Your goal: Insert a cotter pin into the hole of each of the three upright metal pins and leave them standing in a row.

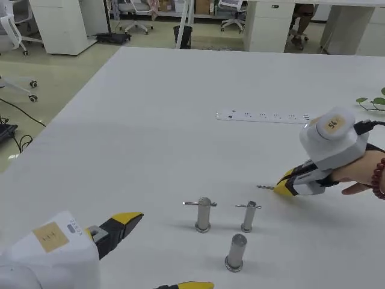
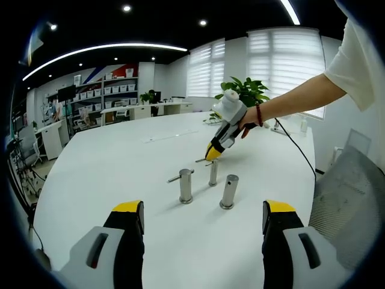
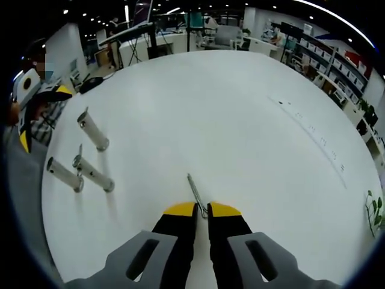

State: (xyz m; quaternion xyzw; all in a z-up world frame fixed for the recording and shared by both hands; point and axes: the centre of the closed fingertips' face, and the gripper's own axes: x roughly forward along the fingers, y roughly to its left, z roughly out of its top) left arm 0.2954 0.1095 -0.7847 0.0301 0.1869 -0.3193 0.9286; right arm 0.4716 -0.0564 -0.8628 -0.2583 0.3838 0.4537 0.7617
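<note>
Loads of bare tabletop (image 1: 150, 120) all round the three metal pins (image 1: 203, 215). My right gripper (image 3: 203, 211) pinches a cotter pin (image 3: 194, 188); my left gripper (image 2: 203, 211) gapes wide, holding nothing.

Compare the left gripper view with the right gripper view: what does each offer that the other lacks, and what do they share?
Left gripper view: the left gripper open, and a hand holding the right gripper, seen from outside. Right gripper view: a close look at the cotter pin pinched in the shut right gripper. Shared: the three upright metal pins standing on the white table.
</note>
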